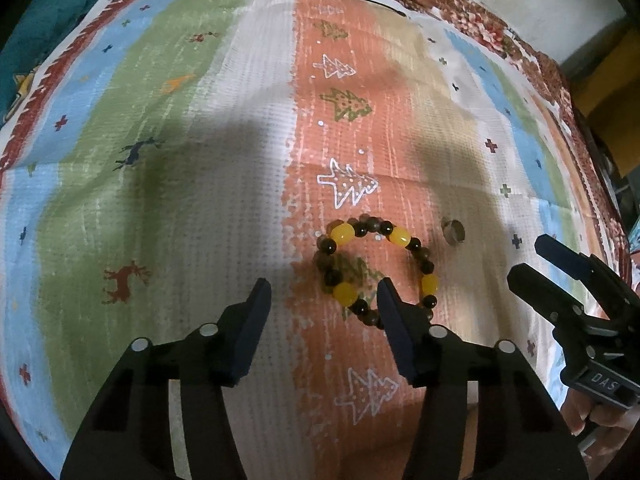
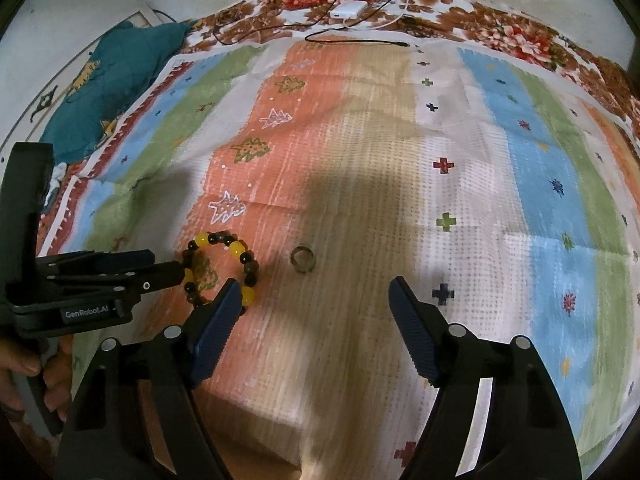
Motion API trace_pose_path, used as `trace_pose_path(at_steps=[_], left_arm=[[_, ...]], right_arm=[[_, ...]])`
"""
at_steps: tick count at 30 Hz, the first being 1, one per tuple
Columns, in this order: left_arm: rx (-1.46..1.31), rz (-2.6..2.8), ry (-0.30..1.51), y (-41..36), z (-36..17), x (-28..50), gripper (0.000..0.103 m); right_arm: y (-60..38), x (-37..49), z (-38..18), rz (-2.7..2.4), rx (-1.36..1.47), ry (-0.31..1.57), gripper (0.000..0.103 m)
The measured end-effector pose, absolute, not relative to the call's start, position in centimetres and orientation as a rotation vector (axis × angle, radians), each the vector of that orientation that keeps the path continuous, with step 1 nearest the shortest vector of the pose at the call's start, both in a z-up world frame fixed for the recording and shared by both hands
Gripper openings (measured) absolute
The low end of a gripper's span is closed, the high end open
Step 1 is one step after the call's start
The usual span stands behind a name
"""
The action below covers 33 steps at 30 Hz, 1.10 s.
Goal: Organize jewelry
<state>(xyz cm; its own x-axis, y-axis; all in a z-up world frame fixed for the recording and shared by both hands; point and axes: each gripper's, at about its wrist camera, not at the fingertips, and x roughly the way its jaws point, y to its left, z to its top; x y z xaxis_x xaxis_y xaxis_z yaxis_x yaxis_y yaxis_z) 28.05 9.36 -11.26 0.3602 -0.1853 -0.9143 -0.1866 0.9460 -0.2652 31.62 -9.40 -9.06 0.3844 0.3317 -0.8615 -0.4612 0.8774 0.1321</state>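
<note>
Two open grippers over a bracelet and a ring on the striped cloth

On the left, the left gripper (image 1: 324, 296) hovers with its jaws spread wide and holding nothing; its right finger (image 1: 394, 312) overlaps the near edge of the beaded bracelet (image 1: 376, 264), which lies flat on the orange stripe of the cloth (image 1: 180, 200). If it closes from here, it would likely pinch one side of the loop and drag the beads, or snag the soft cloth and bunch it. Just right of the bracelet, apart from it, the small ring (image 2: 303, 259) sits on the beige stripe; a swept bracelet could knock it rolling. Farther right, the right gripper (image 2: 312, 308) is also wide open and empty, the ring ahead between its fingers; such a small band could slip out.
</note>
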Motion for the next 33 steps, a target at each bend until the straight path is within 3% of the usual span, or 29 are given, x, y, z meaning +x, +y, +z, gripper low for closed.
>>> trace_pose_path(at_steps=[11, 17, 21, 24, 27, 30, 33], left_arm=[[-0.327, 0.004, 1.220, 9.1, -12.1, 28.6, 0.040], [-0.314, -0.001, 1.217, 9.2, -12.3, 28.6, 0.038], [-0.311, -0.021, 1.222, 8.9, -12.4, 28.7, 0.030], [-0.299, -0.027, 1.221, 8.5, -12.6, 28.6, 0.028], [-0.278, -0.030, 1.221, 8.3, -12.6, 28.5, 0.027], [-0.281, -0.043, 1.232, 8.3, -12.8, 28.5, 0.018], [-0.257, -0.045, 1.230, 8.0, -12.9, 28.5, 0.018]], right_arm=[[-7.8, 33.0, -10.6, 0.523, -0.175, 1.095, 0.066], [-7.2, 33.9, -11.5, 0.521, -0.181, 1.120, 0.062], [-6.9, 34.4, -12.1, 0.523, -0.179, 1.143, 0.059], [-6.8, 34.7, -12.4, 0.518, -0.182, 1.151, 0.055], [-6.4, 34.9, -12.9, 0.516, -0.192, 1.168, 0.044], [-6.2, 35.0, -13.1, 0.515, -0.202, 1.173, 0.038], [-6.2, 35.1, -13.3, 0.513, -0.206, 1.183, 0.031]])
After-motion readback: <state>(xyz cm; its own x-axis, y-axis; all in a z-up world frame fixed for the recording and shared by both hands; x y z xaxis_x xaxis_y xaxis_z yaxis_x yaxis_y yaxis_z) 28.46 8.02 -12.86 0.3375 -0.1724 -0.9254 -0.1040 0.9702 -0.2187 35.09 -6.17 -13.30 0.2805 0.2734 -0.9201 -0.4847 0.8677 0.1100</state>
